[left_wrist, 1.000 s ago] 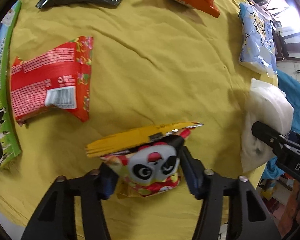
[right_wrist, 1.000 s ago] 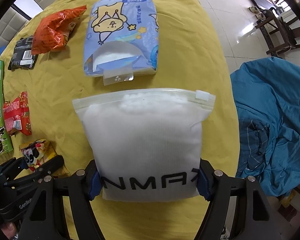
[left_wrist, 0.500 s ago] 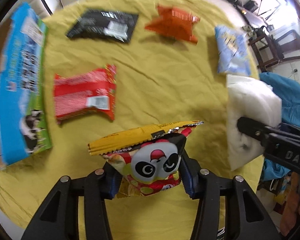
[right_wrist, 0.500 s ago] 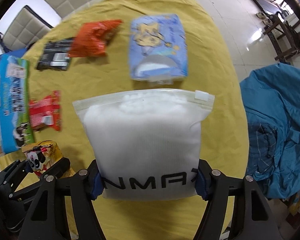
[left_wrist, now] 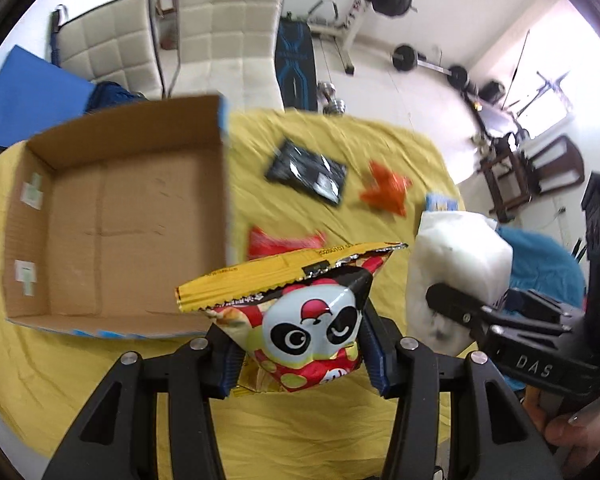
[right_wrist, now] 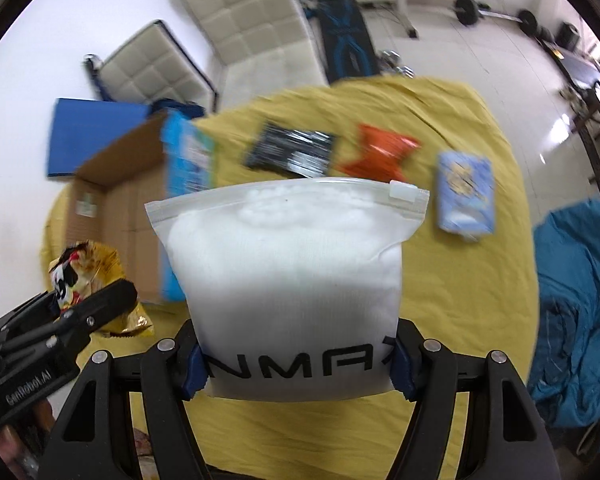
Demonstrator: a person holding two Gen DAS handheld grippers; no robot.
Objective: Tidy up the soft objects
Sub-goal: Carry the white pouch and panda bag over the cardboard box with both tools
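My left gripper (left_wrist: 300, 354) is shut on a panda snack bag (left_wrist: 300, 312) and holds it above the yellow tablecloth (left_wrist: 300, 432), just right of an open cardboard box (left_wrist: 112, 224). My right gripper (right_wrist: 296, 364) is shut on a white zip pouch (right_wrist: 288, 276), lifted off the table; the pouch also shows in the left wrist view (left_wrist: 456, 256). The left gripper and panda bag also show in the right wrist view (right_wrist: 84, 276). The box (right_wrist: 120, 208) stands at the left there.
On the cloth lie a black packet (left_wrist: 306, 170), an orange packet (left_wrist: 384, 194), a red packet (left_wrist: 280, 240) and a blue tissue pack (right_wrist: 466, 196). Padded chairs (left_wrist: 228, 28) stand behind the table. A blue blanket (right_wrist: 576, 304) is at the right.
Both grippers have risen and tilted up with their bags, so the room and chairs now show. The cardboard box has come into view, open side visible.
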